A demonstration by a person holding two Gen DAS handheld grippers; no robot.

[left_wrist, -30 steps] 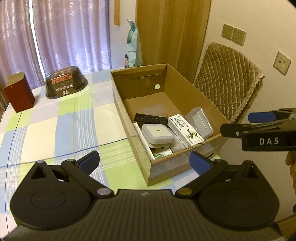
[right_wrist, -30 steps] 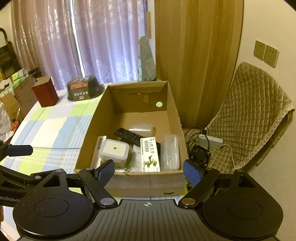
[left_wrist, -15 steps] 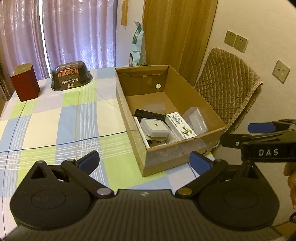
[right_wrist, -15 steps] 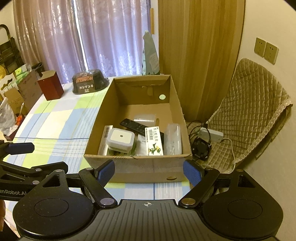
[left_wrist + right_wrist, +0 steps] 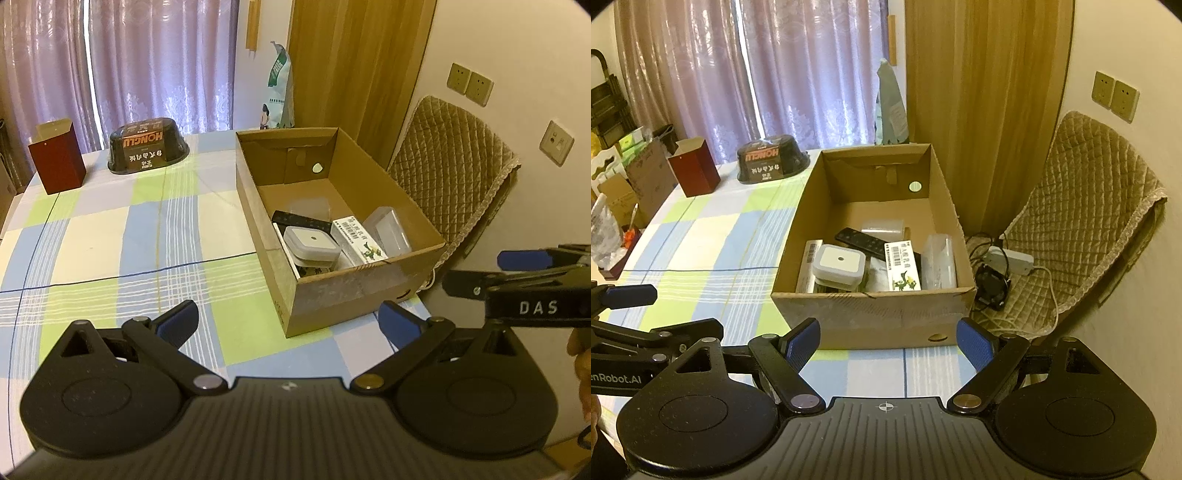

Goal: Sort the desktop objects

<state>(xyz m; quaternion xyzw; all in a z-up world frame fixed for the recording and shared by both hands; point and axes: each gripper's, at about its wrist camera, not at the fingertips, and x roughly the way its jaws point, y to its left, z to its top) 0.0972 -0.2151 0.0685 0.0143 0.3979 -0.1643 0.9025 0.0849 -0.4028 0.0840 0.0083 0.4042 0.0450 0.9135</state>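
Cardboard box [image 5: 871, 314] beyond right gripper [image 5: 886, 341]

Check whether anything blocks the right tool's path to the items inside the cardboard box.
Only the near wall of the open brown cardboard box stands between the open right tool and the white square lidded container; approached from above, nothing visible blocks it.

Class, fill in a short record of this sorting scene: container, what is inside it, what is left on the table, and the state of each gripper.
container: open cardboard box at the table's right edge
inside box: black remote, white square device, white carton with green print, clear plastic cases
on tablecloth: red box, black oval bowl, both at the far end
left gripper: jaws open, empty
right gripper: jaws open, empty
beside table: quilted chair
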